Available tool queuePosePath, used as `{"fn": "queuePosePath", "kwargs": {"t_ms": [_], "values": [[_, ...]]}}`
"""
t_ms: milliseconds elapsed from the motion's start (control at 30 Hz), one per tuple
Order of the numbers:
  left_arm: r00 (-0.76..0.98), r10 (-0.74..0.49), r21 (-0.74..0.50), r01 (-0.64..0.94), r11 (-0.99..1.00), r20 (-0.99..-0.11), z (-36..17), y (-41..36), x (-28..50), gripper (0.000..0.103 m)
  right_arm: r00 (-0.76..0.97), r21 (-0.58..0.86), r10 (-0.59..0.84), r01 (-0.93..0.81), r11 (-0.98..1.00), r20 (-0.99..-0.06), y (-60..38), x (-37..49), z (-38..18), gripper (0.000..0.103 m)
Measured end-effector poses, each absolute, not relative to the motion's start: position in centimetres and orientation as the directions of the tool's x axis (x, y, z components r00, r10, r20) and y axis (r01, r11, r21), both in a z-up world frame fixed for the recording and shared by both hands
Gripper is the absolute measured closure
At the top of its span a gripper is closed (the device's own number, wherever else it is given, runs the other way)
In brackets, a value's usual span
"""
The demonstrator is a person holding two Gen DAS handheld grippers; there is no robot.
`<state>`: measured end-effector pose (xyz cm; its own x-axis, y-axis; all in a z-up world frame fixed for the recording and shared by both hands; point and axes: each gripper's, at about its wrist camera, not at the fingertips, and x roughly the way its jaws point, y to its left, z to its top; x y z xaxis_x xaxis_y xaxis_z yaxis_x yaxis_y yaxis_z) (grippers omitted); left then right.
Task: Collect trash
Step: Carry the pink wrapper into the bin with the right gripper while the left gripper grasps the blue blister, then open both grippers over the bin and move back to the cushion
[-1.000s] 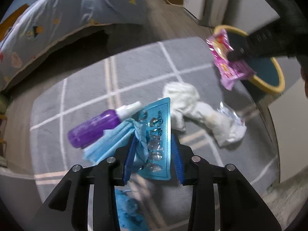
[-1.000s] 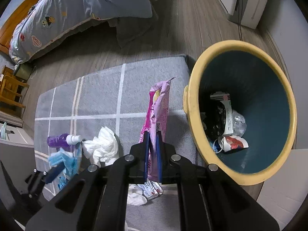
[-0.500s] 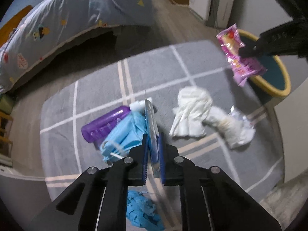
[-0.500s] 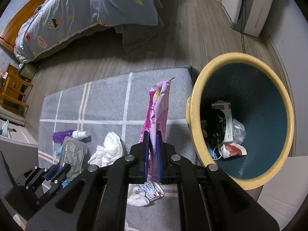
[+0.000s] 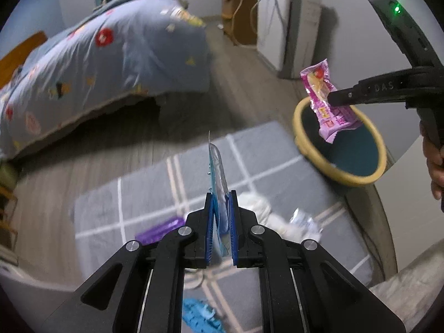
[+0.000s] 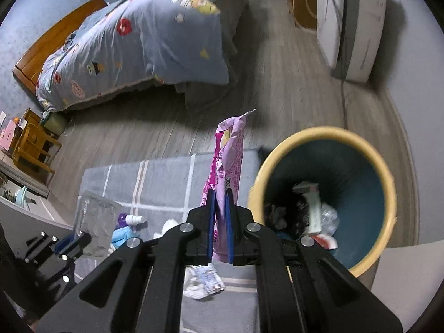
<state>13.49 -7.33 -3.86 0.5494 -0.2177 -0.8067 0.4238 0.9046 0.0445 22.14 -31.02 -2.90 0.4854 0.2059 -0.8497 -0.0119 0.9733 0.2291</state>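
My left gripper (image 5: 221, 202) is shut on a blue blister pack (image 5: 217, 169), held edge-on above the grey rug (image 5: 138, 194); the pack also shows in the right wrist view (image 6: 95, 222). My right gripper (image 6: 219, 202) is shut on a pink snack wrapper (image 6: 229, 152), held in the air beside the yellow-rimmed bin's (image 6: 369, 149) left rim; in the left wrist view the wrapper (image 5: 328, 102) hangs over the bin (image 5: 358, 177). The bin holds several pieces of trash (image 6: 313, 211).
On the rug lie a purple spray bottle (image 5: 158, 231), white tissues (image 5: 258, 202), a foil wrapper (image 5: 305, 222), a blue mask (image 6: 122, 234) and a blue scrap (image 5: 199, 316). A bed with a blue quilt (image 5: 97, 63) stands behind, a white cabinet (image 6: 352, 22) at the right.
My left gripper shut on the blister pack and lifted it off the rug, tilting up toward the room. My right gripper rose a little with the pink wrapper, staying beside the bin.
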Motion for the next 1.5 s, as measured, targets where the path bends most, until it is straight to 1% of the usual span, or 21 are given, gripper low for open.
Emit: {"fn": "queuePosePath", "kwargs": {"t_ms": [167,400,567,867,933,1000,1033,1100,1167,1200,1233,1267,1300,1333,1400,1500], "values": [[0.539,-0.271,0.041,0.498,0.866,-0.797,-2.5,-11.5,14.6,0.092,0.499,0.122,0.1,0.01,0.993,-0.861,-33.9,22.2,-2.8,0.096],[0.49,-0.332,0.043,0.608,0.793,-0.806,-2.6,-18.5,15.8,0.092,0.465,0.125,0.063,0.103,0.987,-0.883,-39.2,22.6,-4.9,0.096],[0.449,-0.354,0.046,0.668,0.742,-0.82,-4.1,-23.3,16.4,0.092,0.424,0.114,0.04,0.152,0.982,-0.905,-41.7,22.8,-6.9,0.096],[0.389,-0.377,0.03,0.728,0.685,-0.84,-7.6,-28.8,17.2,0.092,0.318,0.053,-0.019,0.215,0.975,-0.948,-44.3,22.8,-10.4,0.096],[0.394,-0.375,0.039,0.731,0.681,-0.839,-8.1,-29.8,17.2,0.085,0.304,0.038,-0.034,0.225,0.974,-0.952,-44.5,22.8,-10.8,0.095],[0.392,-0.382,0.036,0.736,0.676,-0.837,-8.2,-30.0,17.0,0.067,0.305,0.042,-0.03,0.225,0.973,-0.952,-44.6,22.7,-10.8,0.093],[0.396,-0.383,0.041,0.738,0.673,-0.834,-8.3,-30.0,16.9,0.059,0.306,0.033,-0.04,0.228,0.973,-0.951,-44.6,22.7,-10.7,0.09],[0.41,-0.378,0.059,0.739,0.672,-0.83,-8.4,-30.0,16.6,0.049,0.314,0.027,-0.05,0.238,0.971,-0.948,-44.8,22.6,-10.6,0.064],[0.414,-0.378,0.062,0.738,0.672,-0.828,-8.6,-29.7,16.3,0.046,0.32,0.025,-0.056,0.242,0.97,-0.946,-45.1,22.5,-10.5,0.056],[0.415,-0.376,0.06,0.733,0.677,-0.829,-8.6,-29.4,16.2,0.042,0.321,0.025,-0.057,0.244,0.969,-0.945,-45.2,22.5,-10.4,0.05],[0.419,-0.373,0.056,0.723,0.688,-0.828,-8.6,-29.0,16.2,0.033,0.323,0.022,-0.061,0.248,0.969,-0.944,-45.2,22.4,-10.2,0.044],[0.423,-0.37,0.054,0.715,0.697,-0.827,-8.5,-28.6,16.1,0.027,0.33,0.019,-0.067,0.252,0.968,-0.942,-45.1,22.4,-10.0,0.029],[0.429,-0.367,0.052,0.706,0.707,-0.826,-8.4,-28.3,16.1,0.017,0.34,0.022,-0.067,0.252,0.968,-0.938,-45.1,22.4,-9.7,0.017],[0.436,-0.363,0.052,0.695,0.717,-0.823,-8.3,-27.8,16.0,0.013,0.35,0.025,-0.067,0.252,0.967,-0.934,-45.0,22.3,-9.3,0.013],[0.455,-0.343,0.055,0.664,0.746,-0.822,-8.0,-26.5,15.9,0.012,0.364,0.02,-0.078,0.258,0.966,-0.928,-44.8,22.2,-8.5,0.006],[0.457,-0.324,0.041,0.626,0.778,-0.828,-7.4,-24.3,16.0,0.011,0.375,0.017,-0.089,0.27,0.963,-0.923,-44.7,21.8,-7.5,0.006]]}}
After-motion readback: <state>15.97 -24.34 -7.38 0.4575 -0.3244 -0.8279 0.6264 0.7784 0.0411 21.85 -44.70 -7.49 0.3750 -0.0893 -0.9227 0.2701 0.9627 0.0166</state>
